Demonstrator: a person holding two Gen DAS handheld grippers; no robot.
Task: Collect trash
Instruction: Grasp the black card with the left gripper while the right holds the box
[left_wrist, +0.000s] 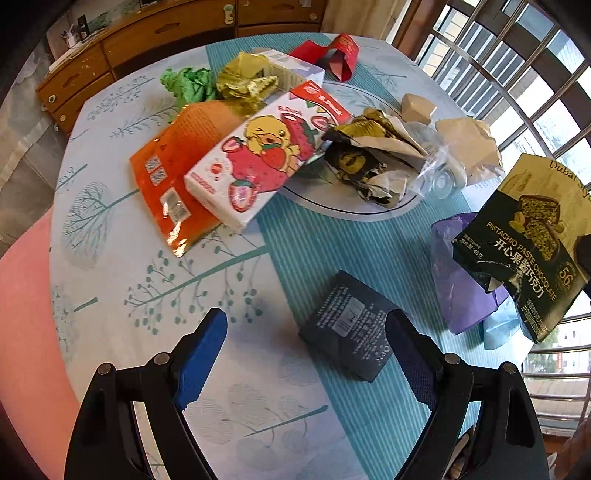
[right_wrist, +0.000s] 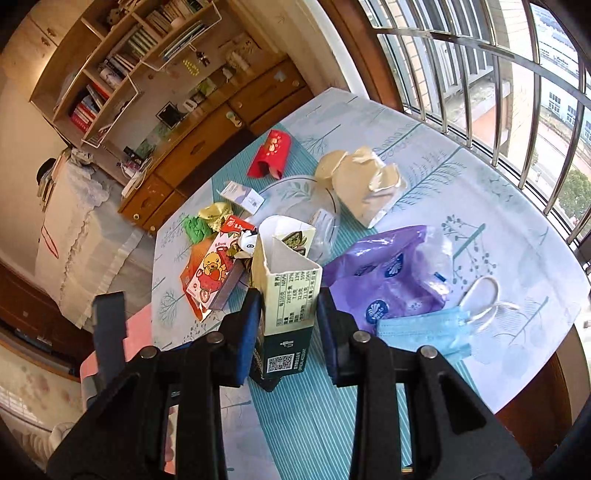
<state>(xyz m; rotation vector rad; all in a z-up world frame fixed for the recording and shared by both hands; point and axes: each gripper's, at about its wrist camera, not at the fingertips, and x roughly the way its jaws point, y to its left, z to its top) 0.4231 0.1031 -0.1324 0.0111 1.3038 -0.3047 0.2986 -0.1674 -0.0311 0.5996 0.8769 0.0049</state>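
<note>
Chocolate box (right_wrist: 288, 295) stands upright in right tool (right_wrist: 290, 314), torn end up.

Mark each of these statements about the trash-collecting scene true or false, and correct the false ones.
1. The right gripper holds a chocolate box between its jaws. True.
2. The left gripper is clamped on the dark packet. False: its jaws stand open and the packet lies flat on the table, not gripped.
3. A blue face mask lies beside the purple bag. True.
4. The tissue pack with the yellow duck lies on the floor. False: it rests on the table, partly on an orange wrapper.
5. The red envelope sits inside the purple bag. False: it lies on the table at the far side.
</note>
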